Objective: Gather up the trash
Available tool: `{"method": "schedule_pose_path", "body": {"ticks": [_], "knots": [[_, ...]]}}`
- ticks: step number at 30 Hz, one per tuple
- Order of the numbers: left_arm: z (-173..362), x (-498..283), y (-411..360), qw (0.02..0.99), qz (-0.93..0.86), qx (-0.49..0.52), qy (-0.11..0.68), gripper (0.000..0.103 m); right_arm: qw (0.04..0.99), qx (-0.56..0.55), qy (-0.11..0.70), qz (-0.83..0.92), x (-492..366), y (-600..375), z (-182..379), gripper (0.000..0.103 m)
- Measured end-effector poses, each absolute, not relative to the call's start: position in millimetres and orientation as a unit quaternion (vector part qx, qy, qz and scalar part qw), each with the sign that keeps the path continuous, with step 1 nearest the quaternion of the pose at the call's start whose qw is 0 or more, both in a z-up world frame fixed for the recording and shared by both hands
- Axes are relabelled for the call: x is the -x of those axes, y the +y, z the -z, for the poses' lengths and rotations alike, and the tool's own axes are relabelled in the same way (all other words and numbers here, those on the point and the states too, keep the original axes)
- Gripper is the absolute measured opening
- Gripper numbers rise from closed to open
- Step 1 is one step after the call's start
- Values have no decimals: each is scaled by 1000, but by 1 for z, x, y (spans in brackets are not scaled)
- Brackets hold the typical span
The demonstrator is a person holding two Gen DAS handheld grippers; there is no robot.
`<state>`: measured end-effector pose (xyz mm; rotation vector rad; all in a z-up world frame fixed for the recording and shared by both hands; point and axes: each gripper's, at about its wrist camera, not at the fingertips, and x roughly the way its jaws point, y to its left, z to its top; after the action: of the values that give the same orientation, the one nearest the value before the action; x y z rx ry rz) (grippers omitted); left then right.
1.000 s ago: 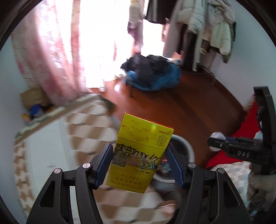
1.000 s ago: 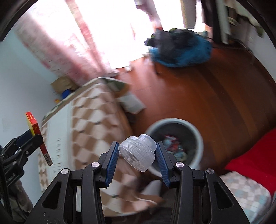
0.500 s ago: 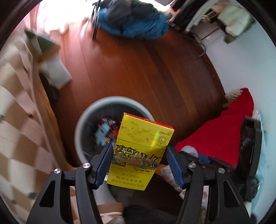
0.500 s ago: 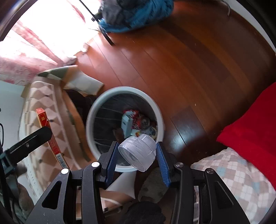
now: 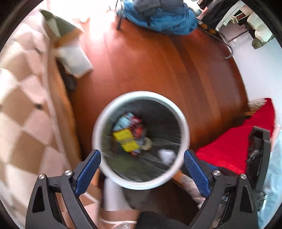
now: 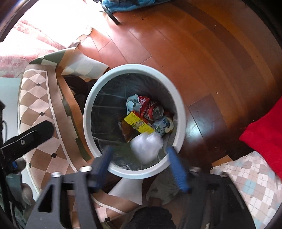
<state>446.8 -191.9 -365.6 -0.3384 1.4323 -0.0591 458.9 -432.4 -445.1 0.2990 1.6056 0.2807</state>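
Note:
A round pale blue trash bin (image 5: 141, 95) with a dark liner stands on the wood floor, below both grippers; it also shows in the right wrist view (image 6: 134, 68). My left gripper (image 5: 142, 163) is open and empty above its near rim. The yellow carton (image 5: 126, 140) lies inside on other trash, seen also in the right wrist view (image 6: 139, 124). My right gripper (image 6: 141, 158) is open; the clear plastic cup (image 6: 146, 146) is free between its fingers, blurred, inside the bin mouth, and appears in the left wrist view (image 5: 166, 155).
A table with a brown-and-cream checked cloth (image 6: 42, 112) stands left of the bin. A red blanket (image 5: 234, 149) and a checked cushion (image 6: 250, 178) lie to the right. A blue bundle of clothes (image 5: 158, 15) is at the far side of the wood floor (image 5: 158, 61).
Both grippers moved over the bin and opened. The yellow carton dropped from the left gripper into the bin; the clear cup left the right gripper's fingers and is falling in.

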Motion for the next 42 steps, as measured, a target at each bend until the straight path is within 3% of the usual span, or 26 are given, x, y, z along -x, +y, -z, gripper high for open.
{"method": "schedule_pose_path", "body": {"ticks": [3,13,31,42], "knots": [[348,-428,-185,767,-25,98,634,96,676,-116,719,-115,-454,-429,438,103],[289,-359,-178,798,-55,66,596,96,703,-67,702,-96,-414,-435,369,103],[127,-267,-193,847,9,78,525,96,785,-81,596,-147,-305,-449,147,103],[55,-222,-192,864,51,84,494,96,804,-99,554,-192,-259,-452,59,103]]}}
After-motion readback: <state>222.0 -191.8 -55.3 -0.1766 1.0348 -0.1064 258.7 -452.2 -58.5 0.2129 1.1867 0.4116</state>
